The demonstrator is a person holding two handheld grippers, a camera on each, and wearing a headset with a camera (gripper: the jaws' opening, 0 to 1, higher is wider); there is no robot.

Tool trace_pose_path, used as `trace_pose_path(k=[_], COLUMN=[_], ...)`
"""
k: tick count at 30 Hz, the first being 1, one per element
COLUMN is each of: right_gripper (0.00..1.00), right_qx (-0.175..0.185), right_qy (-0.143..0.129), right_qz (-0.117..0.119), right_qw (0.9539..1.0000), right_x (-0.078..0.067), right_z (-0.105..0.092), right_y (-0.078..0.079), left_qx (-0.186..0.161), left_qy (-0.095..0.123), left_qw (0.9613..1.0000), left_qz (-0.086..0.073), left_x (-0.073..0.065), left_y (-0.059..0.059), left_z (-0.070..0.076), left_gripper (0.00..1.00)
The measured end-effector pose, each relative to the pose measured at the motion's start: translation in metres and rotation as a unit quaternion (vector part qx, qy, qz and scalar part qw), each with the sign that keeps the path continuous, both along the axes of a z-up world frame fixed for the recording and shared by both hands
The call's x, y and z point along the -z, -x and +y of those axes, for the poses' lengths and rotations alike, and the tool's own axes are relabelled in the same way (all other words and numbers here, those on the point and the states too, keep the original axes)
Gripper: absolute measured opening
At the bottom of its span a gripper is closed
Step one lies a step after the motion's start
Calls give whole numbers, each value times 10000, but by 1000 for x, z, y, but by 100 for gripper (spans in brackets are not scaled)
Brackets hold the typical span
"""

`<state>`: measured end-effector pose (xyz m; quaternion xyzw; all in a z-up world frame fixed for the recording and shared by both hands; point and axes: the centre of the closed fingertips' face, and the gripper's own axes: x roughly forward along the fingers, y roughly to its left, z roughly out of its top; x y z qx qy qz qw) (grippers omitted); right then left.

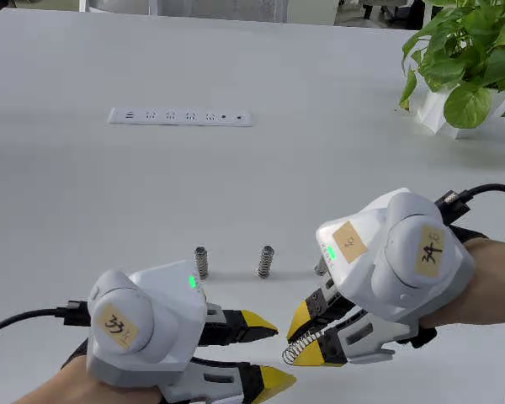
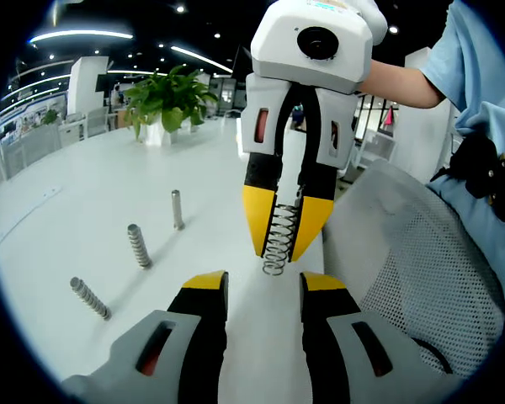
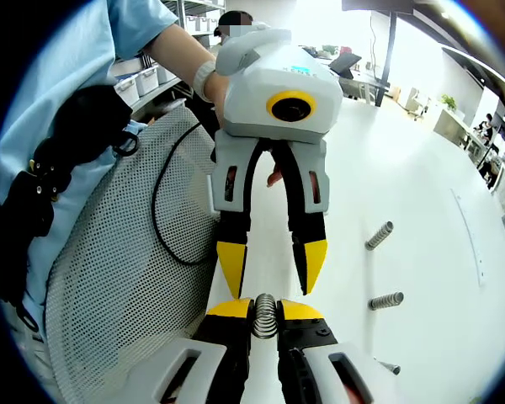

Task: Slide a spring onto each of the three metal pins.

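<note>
The right gripper (image 1: 304,338) pinched the silver coiled wire spring (image 1: 296,348) short of the bare grey metal pin (image 2: 177,209), the left gripper (image 1: 273,352) jaws spread; a tilted approach could snag and eject it.

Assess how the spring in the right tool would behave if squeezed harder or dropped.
Thin open coils suggest the spring is light and bendy. It pokes beyond the right tool, so harder squeezing might bow or eject it. Dropped, it would probably roll on the smooth table.
</note>
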<state>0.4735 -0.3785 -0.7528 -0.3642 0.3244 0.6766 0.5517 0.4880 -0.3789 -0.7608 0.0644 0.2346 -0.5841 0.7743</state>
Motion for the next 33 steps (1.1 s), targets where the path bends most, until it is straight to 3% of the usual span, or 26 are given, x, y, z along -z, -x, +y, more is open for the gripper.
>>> trace_pose_path(k=[4, 7, 11, 13, 14, 16, 23, 33], right_gripper=[7, 7, 7, 7, 7, 7, 7, 7], right_qx=[-3, -7, -32, -40, -33, -26, -93, -248], right_qy=[67, 93, 136, 157, 172, 195, 419, 667], right_qz=[-10, -22, -36, -57, -66, -79, -180, -434], right_qw=[10000, 10000, 9999, 9999, 9998, 9998, 9989, 9965], right_x=[1, 2, 2, 2, 1, 1, 0, -13], right_z=[-4, -7, -10, -13, -15, -18, -32, -44], right_y=[-2, -4, -5, -8, -10, -12, -25, -56], left_qx=[-298, -594, -876, -1143, -1238, -1340, -1960, -2305], left_qy=[30, 80, 63, 77, 92, 100, 188, 258], left_qw=[9995, 9982, 9961, 9934, 9921, 9908, 9800, 9724], left_qz=[-55, -17, -81, -53, -151, -174, -295, -261], left_x=[1, 1, 1, 1, 0, -1, -5, -6], left_y=[-7, -13, -19, -25, -28, -30, -43, -51], left_z=[9, 18, 30, 37, 41, 46, 65, 74], left_gripper=[50, 57, 65, 71, 74, 80, 97, 99])
